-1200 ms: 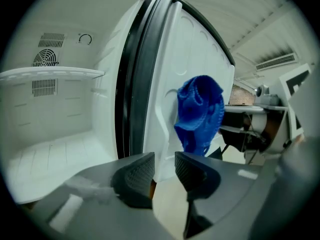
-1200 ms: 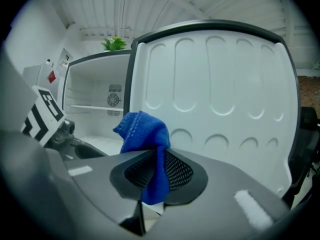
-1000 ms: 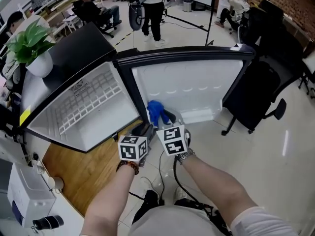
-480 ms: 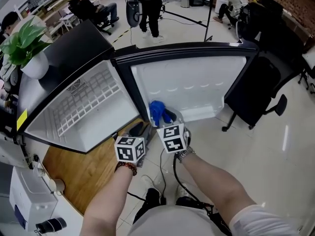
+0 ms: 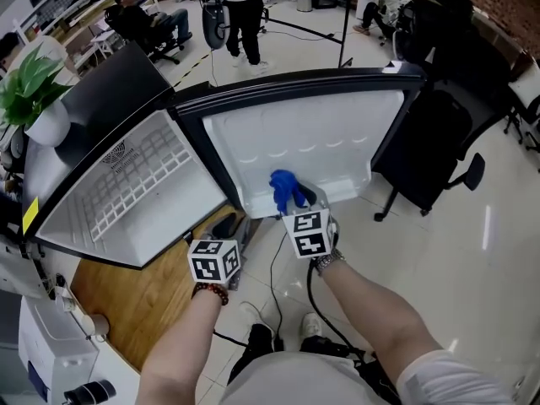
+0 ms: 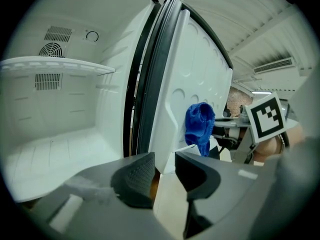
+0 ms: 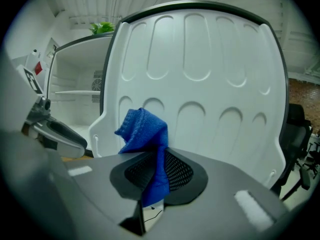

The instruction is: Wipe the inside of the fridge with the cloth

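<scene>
A blue cloth (image 5: pixel 285 189) (image 7: pixel 146 135) hangs bunched from my right gripper (image 5: pixel 297 201) (image 7: pixel 157 178), which is shut on it, close in front of the lower part of the open fridge door's white inner liner (image 5: pixel 312 146) (image 7: pixel 200 79). From the left gripper view the cloth (image 6: pixel 200 125) shows beside the door edge. My left gripper (image 5: pixel 226 229) (image 6: pixel 164 176) is open and holds nothing, low between the door's hinge side and the fridge's white cavity (image 5: pixel 135 188) (image 6: pixel 55 134) with its shelf (image 6: pixel 55 65).
A potted plant (image 5: pixel 32 87) stands on the fridge's black top (image 5: pixel 110 91). A black office chair (image 5: pixel 439 146) is right of the door. A wooden floor panel (image 5: pixel 139 298) and a cable (image 5: pixel 278 277) lie below. People are in the background (image 5: pixel 240 11).
My right gripper has shifted right and a little lower along the door liner with the cloth in it. The left gripper has stayed where it was.
</scene>
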Demonstrator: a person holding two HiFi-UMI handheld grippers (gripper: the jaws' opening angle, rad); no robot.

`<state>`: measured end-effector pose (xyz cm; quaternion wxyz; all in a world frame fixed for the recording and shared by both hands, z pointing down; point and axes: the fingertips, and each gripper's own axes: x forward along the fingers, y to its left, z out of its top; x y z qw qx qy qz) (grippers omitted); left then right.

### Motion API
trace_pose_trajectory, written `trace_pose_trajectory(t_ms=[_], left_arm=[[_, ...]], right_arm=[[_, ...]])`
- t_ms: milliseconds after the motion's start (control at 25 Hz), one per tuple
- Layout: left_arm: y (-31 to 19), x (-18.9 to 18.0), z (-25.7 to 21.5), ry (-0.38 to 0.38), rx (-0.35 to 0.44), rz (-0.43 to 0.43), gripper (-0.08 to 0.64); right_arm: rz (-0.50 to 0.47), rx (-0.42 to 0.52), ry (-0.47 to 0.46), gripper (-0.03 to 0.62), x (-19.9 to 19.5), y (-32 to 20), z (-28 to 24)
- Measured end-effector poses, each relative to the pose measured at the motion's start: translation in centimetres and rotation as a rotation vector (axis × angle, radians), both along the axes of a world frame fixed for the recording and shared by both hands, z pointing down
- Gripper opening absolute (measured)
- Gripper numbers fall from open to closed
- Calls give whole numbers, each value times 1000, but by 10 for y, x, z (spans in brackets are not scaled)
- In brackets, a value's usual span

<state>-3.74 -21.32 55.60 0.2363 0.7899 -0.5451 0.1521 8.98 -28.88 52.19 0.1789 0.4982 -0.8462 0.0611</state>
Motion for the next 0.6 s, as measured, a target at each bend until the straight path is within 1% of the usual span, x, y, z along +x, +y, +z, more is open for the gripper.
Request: trace_pose_trajectory(t_ms=[320,600], left_arm=[[3,3,3,1,-5,-12,135],[5,11,5,30,-17,-29,135]], right_arm=[[100,-1,7,46,60,-11,0],[175,-3,17,46,106,-19,-2]])
